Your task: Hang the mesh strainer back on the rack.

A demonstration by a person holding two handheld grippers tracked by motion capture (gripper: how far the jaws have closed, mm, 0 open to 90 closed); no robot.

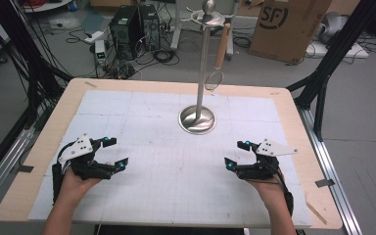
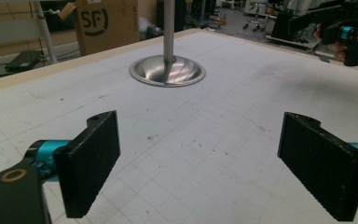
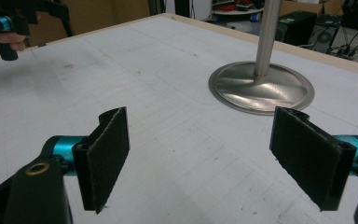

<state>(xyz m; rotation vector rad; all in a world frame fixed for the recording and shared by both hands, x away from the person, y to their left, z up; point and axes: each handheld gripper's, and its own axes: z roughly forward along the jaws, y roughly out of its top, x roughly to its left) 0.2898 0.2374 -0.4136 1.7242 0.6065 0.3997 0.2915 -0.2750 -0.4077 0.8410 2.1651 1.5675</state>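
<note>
A steel stand [image 1: 198, 119] with a round base and a tall pole rises from the far middle of the white gridded mat. From a hook at its top hangs a small strainer [image 1: 214, 80] with a wooden handle. My left gripper [image 1: 113, 153] rests low at the near left, jaws wide open and empty. At the near right, my right gripper [image 1: 237, 154] is likewise open with nothing between its jaws. The left gripper view has the stand base [image 2: 167, 71] ahead of the left gripper [image 2: 198, 163]. In the right gripper view the base [image 3: 261, 87] lies ahead to the right of the right gripper [image 3: 214, 158].
The wooden table [image 1: 49, 142] carries the white mat [image 1: 166, 161]. Black frame legs [image 1: 323, 73] stand at the right and left sides. On the floor behind are computer towers [image 1: 132, 29], cables and a cardboard box [image 1: 289, 27].
</note>
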